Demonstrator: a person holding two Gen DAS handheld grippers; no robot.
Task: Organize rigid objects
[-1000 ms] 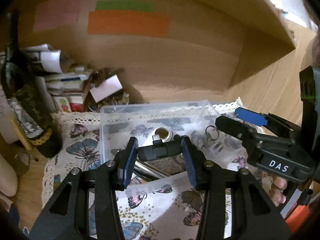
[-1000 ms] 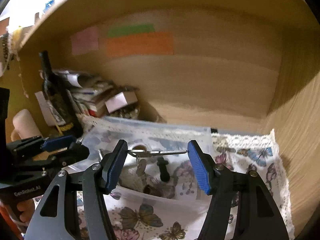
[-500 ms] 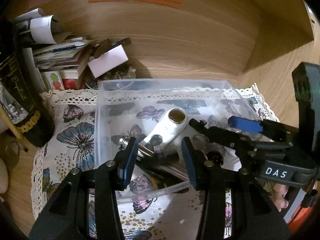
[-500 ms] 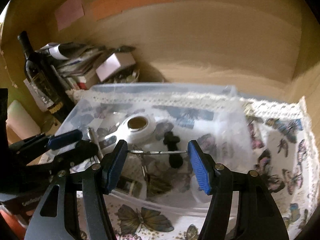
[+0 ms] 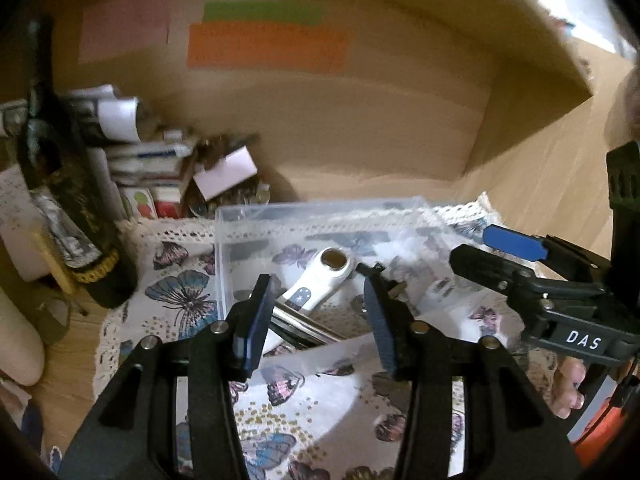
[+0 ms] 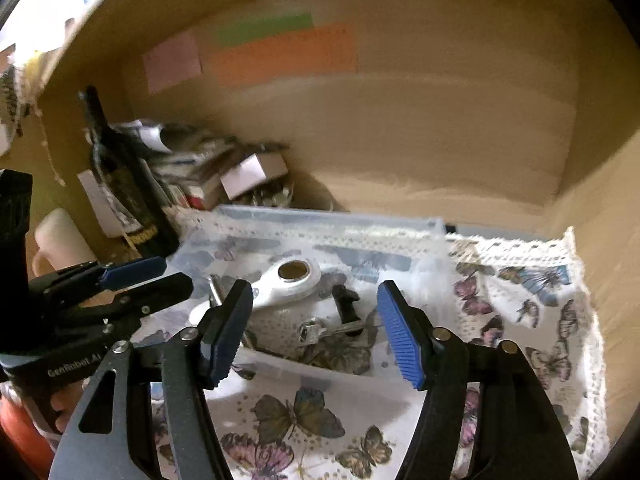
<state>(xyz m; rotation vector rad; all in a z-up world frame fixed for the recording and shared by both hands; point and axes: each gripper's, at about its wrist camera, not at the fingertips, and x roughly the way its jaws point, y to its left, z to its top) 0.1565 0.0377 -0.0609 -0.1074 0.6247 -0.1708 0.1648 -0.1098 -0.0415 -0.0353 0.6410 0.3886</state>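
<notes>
A clear plastic box (image 5: 224,236) (image 6: 332,218) stands on a butterfly-print cloth inside a wooden cubby. In it lie a white tool with a round hole (image 5: 320,276) (image 6: 290,278), a metal rod (image 5: 300,324), a small black part (image 6: 346,300) and a key on a ring (image 6: 320,332). My left gripper (image 5: 318,320) is open and empty, just above the box's near edge. My right gripper (image 6: 316,332) is open and empty too, over the near side of the box. Each gripper shows at the side of the other's view.
A dark wine bottle (image 5: 68,200) (image 6: 124,184) stands at the left beside stacked papers and small boxes (image 5: 160,160). Wooden walls close the back and right. Coloured sticky notes (image 5: 268,46) hang on the back wall. The lace-edged cloth (image 6: 540,320) extends right of the box.
My left gripper let go of the black part and my right let go of the key ring; both now lie in the box. Both grippers pulled back and up.
</notes>
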